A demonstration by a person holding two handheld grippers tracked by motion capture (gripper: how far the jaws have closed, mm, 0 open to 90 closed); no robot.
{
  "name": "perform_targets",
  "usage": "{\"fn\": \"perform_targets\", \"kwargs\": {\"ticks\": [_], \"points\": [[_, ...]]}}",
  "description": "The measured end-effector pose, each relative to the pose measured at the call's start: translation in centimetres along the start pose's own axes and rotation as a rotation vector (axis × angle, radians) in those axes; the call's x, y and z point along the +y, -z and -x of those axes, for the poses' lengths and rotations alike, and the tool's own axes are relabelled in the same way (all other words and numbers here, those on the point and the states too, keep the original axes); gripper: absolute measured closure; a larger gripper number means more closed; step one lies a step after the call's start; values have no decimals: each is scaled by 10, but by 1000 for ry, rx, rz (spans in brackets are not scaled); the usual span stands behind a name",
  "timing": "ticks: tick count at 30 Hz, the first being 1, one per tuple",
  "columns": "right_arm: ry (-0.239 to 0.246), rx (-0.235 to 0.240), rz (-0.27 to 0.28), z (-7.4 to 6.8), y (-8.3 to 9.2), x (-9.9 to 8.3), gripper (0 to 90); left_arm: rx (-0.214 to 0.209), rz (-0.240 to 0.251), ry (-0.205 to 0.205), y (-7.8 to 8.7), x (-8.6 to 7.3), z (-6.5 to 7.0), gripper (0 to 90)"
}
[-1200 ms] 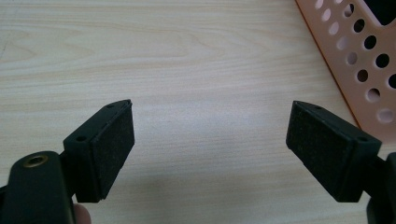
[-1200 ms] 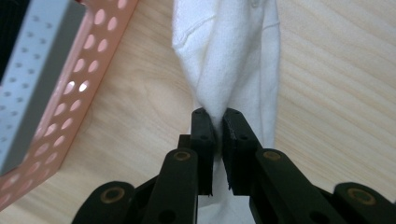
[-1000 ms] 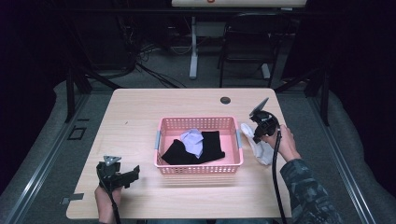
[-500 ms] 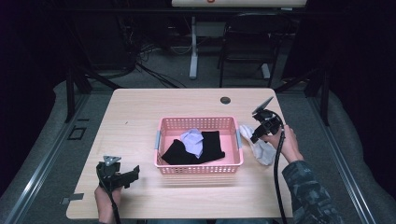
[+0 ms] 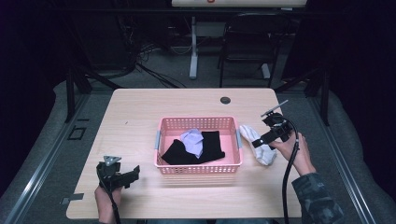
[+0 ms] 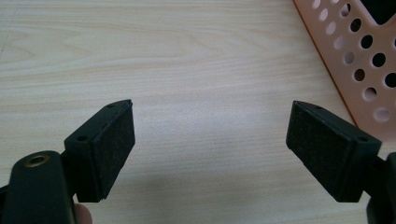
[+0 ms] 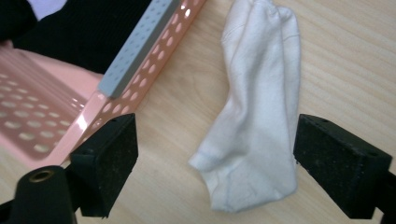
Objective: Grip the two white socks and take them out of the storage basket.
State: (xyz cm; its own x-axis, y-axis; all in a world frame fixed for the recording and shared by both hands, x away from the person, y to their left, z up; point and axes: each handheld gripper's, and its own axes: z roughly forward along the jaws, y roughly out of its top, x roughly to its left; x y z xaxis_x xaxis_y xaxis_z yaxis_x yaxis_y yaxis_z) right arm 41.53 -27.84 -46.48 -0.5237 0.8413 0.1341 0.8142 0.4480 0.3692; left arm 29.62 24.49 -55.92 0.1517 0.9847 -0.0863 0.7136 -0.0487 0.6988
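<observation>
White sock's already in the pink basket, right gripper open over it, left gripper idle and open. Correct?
Not quite: the white sock lies on the table beside the pink basket, as the right gripper view shows. The right gripper is open over it; left gripper idle, open.

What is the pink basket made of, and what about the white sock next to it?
The pink basket looks like hard, slightly glossy plastic: its walls have neat rows of moulded holes and catch a shine. The white sock looks like soft knitted fabric, probably cotton: it has a matte, fuzzy surface and lies limp with folds on the table.
</observation>
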Motion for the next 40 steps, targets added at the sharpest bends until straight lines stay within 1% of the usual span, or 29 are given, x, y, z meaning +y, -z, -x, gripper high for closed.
{"fn": "perform_targets", "kwargs": {"ticks": [1, 3, 4, 5, 6, 7, 9, 10, 11, 12, 13, 15, 16, 18, 19, 21, 22, 25, 30, 31, 32, 33, 34, 35, 36, 38, 39, 40], "points": [[10, -2, -1, -2, 3, -3, 117, -3, -2, -1, 0, 0, 0, 155], [18, -5, 24, -8, 8, -14, 98, -4, -4, -2, 0, 0, 0, 155], [18, -5, 24, -8, 8, -14, 98, -4, -4, -2, 0, 0, 0, 155], [18, -6, 33, -9, 9, -17, 95, -2, -8, -4, 0, 0, 0, 155], [16, 4, 33, -11, 10, -22, 82, -1, -8, -4, 0, 0, 0, 155], [25, -1, 35, -11, 10, -26, 66, -2, -7, -3, 0, 0, 0, 155], [28, -7, 44, -13, 11, -33, 52, -3, -5, -2, 0, 0, 0, 155], [26, 1, 48, -14, 11, -37, 44, -2, -9, -4, 0, 0, 0, 155], [28, 3, 62, -14, 10, -40, 37, 2, -1, -3, 0, 0, 1, 155], [32, -4, 48, -15, 11, -43, 33, 2, -1, -3, 0, 0, 1, 155], [43, -3, 48, -15, 11, -46, 32, 2, -1, -4, 0, 0, 1, 155], [30, -5, 69, -17, 9, -53, 31, -2, -9, -3, 0, 0, 0, 155], [39, -10, 66, -17, 9, -56, 31, 1, -4, -3, 0, 0, 0, 155], [30, -1, 79, -18, 7, -62, 30, 2, -4, -5, 0, 0, 1, 155], [40, -8, 73, -18, 7, -65, 31, 1, -5, -7, 0, 0, 1, 155], [34, -9, 75, -18, 4, -71, 31, 3, -2, -4, 0, 0, 1, 155], [25, -4, 87, -19, 1, -75, 31, 4, -1, -1, 0, 0, 1, 155], [20, -5, 81, -19, -4, -85, 32, 3, -1, -1, 0, 0, 1, 155], [-4, -6, 82, -14, -13, -104, 32, 4, -7, -9, 0, 0, 1, 155], [-14, -16, 87, -13, -15, -106, 32, 5, -5, -9, -1, 0, 1, 155], [-11, -5, 82, -12, -15, -108, 32, 5, -4, -8, -1, 0, 2, 155], [-13, -19, 78, -11, -16, -109, 32, 5, -5, -9, -1, 0, 2, 155], [-21, -16, 90, -10, -16, -110, 32, 6, -6, -9, -1, 0, 2, 155], [-17, -12, 87, -9, -16, -110, 32, 6, -7, -9, -1, 0, 2, 155], [-27, -12, 95, -9, -17, -110, 31, 4, -6, -11, -1, 0, 2, 155], [-26, -4, 88, -8, -18, -111, 31, 2, -6, -12, 0, 1, 3, 155], [-25, -8, 83, -8, -19, -111, 31, 4, -3, -14, 0, 1, 2, 155], [-27, -7, 87, -8, -20, -111, 31, 3, -2, -14, 0, 1, 2, 155]]}}
